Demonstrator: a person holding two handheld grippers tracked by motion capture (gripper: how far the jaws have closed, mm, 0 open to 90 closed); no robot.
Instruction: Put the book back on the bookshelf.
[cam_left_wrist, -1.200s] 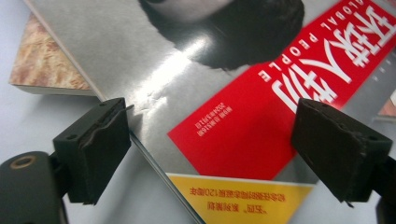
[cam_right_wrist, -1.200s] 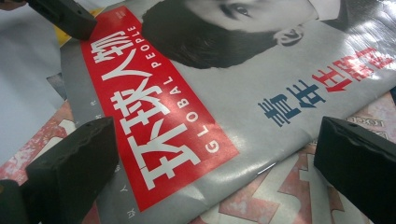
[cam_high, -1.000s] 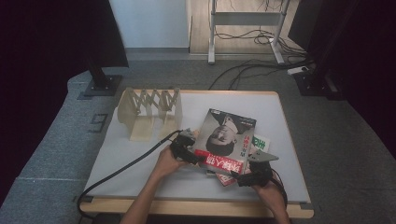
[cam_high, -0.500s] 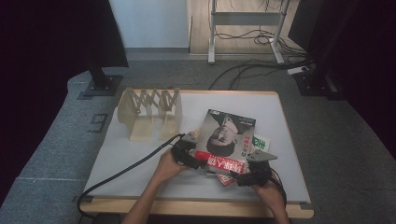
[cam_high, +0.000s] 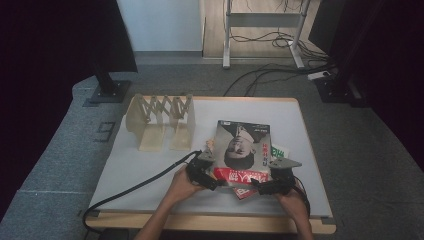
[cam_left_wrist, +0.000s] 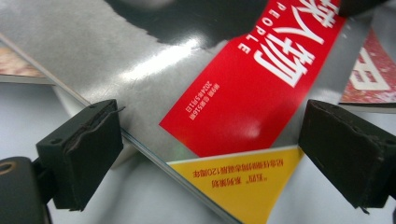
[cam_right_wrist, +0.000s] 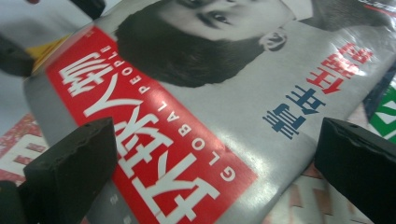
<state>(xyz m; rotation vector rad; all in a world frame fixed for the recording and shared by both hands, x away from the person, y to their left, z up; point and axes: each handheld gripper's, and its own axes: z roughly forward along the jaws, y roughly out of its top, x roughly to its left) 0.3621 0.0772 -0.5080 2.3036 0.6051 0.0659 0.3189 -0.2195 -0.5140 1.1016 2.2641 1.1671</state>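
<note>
Magazine (cam_high: 243, 150), topmost of desk stack: we flanked its near corners, left gripper (cam_high: 212, 181) and right gripper (cam_high: 260, 186) both released, ready to lift.

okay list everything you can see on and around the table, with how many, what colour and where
top magazine: one, grey cover with red band, table's near right, topmost of a pile
magazines underneath: at least two, red and green edges showing
wooden rack: one, pale wood, far left of table
table: one, white top, wood edge
cables: several, dark, floor beyond table
left gripper: one, black, open at the magazine's near left corner
right gripper: one, black, open at its near edge
hands: two, near edge
</note>
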